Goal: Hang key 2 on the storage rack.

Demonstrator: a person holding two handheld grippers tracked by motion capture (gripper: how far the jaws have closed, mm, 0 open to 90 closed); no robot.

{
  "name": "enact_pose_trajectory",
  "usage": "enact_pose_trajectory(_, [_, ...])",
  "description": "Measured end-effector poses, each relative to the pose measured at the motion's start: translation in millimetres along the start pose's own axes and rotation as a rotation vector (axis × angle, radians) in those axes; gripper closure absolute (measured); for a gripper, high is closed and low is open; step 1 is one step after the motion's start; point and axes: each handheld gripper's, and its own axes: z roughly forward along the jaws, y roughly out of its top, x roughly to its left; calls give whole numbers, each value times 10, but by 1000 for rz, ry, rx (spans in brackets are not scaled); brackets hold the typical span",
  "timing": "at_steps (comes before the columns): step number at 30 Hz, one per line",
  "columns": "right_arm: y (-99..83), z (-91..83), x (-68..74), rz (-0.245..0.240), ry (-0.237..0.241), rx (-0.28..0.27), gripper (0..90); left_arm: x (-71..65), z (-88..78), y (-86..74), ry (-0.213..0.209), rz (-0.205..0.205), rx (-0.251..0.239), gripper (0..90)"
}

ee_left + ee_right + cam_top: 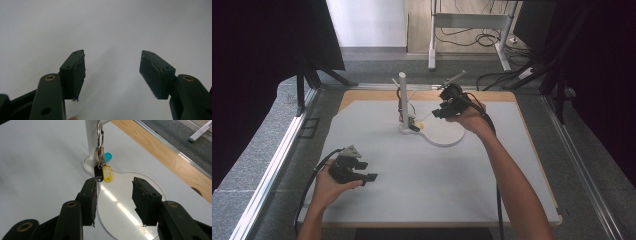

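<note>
The right claw was wide open and held nothing, just above the round clear base of a white post at the far middle of the counter. Yellow, black and blue key tags hung on the post. The left claw was wide open too, low at the near left.

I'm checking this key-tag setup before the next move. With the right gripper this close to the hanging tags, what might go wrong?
1. The right gripper is open just short of the cluster: closing could catch the black tag together with the yellow plastic key tag.
2. The tags hang on a thin metal chain from the white upright post; pulling might tip the stand.
3. The turquoise tag sits behind, hard to reach.
</note>
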Motion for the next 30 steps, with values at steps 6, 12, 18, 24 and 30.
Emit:
enact_pose_trajectory(6, [-389, -134, 26, 33, 20, -52, 549, -8, 7, -1, -3, 5, 1, 381])
enact_pose_trajectory(12, [-846, -184, 89, 42, 26, -75, 535, -19, 11, -3, -3, 5, 6, 380])
enact_pose_trajectory(18, [-1289, -187, 143, 80, 50, -113, 533, -23, 10, -5, -2, 0, 7, 380])
enact_pose_trajectory(24, [-1415, -133, 169, 79, 42, -90, 530, -37, 20, -8, 1, 0, 12, 378])
enact_pose_trajectory(30, [-1463, -154, 195, 80, 31, -114, 522, -35, 15, -12, 1, 4, 9, 375])
